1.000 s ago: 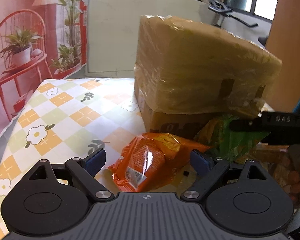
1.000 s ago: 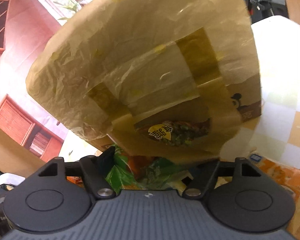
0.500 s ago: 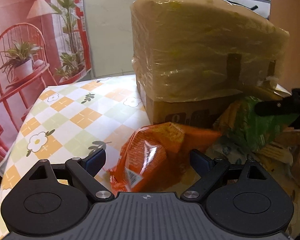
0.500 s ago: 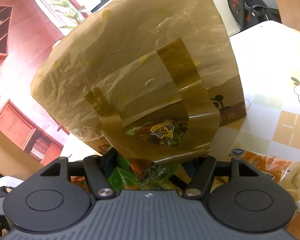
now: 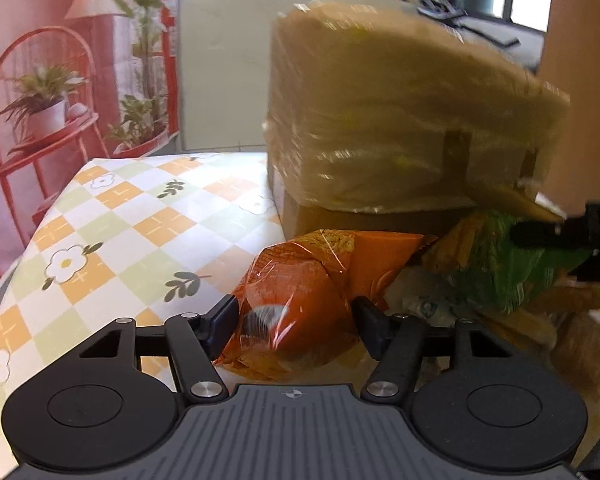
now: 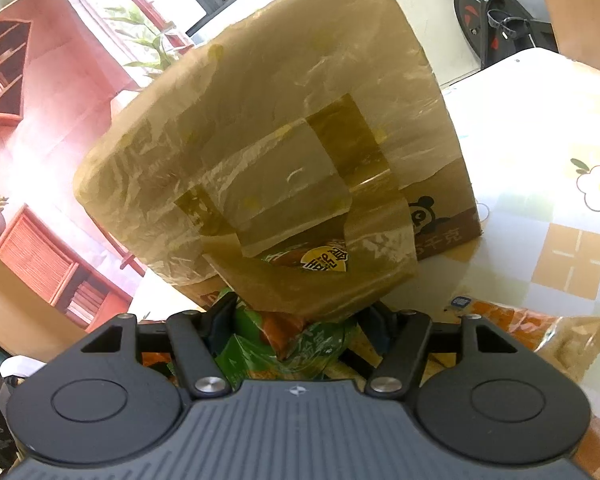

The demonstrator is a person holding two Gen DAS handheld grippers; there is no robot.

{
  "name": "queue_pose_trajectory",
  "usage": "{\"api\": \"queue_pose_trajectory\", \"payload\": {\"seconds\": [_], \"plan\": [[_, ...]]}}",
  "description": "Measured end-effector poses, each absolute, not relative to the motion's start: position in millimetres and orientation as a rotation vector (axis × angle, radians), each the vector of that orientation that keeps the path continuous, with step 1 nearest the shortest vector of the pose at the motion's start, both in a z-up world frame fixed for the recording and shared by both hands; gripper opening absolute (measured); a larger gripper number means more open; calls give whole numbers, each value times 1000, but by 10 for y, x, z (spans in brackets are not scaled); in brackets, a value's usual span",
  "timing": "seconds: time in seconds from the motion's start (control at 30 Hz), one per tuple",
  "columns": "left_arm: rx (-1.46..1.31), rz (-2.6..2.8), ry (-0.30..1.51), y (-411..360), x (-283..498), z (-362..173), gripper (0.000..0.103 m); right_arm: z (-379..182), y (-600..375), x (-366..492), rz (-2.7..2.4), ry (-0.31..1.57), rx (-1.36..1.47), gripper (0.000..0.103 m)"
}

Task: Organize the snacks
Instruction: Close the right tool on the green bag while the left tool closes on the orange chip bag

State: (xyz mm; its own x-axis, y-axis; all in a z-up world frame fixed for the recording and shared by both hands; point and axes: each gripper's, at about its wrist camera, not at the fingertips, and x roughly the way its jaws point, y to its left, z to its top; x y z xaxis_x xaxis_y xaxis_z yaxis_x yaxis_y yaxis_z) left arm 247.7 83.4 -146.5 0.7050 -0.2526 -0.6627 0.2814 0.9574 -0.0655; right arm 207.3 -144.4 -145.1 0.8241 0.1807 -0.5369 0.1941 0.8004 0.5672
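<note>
My left gripper (image 5: 294, 322) is shut on an orange snack bag (image 5: 312, 292), holding it just above the checked tablecloth in front of a tape-wrapped cardboard box (image 5: 400, 120). My right gripper (image 6: 296, 334) is shut on a green snack bag (image 6: 284, 350), right below the box's (image 6: 284, 140) cut opening, where a yellow-labelled packet (image 6: 326, 260) shows inside. In the left wrist view the green bag (image 5: 500, 264) and the right gripper's black finger (image 5: 548, 232) sit at the right.
The table has a checked orange, green and white flowered cloth (image 5: 112, 240). More brown and orange snack packets lie at the right (image 5: 572, 328) and beside the right gripper (image 6: 540, 328). An exercise bike (image 6: 488, 12) stands behind the table.
My left gripper has closed from open onto the orange bag. The right gripper, still holding the green bag, has drawn slightly back from the box opening.
</note>
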Motion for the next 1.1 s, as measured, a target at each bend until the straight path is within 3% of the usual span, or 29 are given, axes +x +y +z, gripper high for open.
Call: {"api": "queue_pose_trajectory", "payload": {"seconds": [0.43,1.1], "plan": [[-169,-236,676,961,2247,-1247,66,-1427,-1484,1909,37,605,654,66],[-168,-248,637,865,1907,-1142,66,-1429,-1456,1623,68,588,665,66]]}}
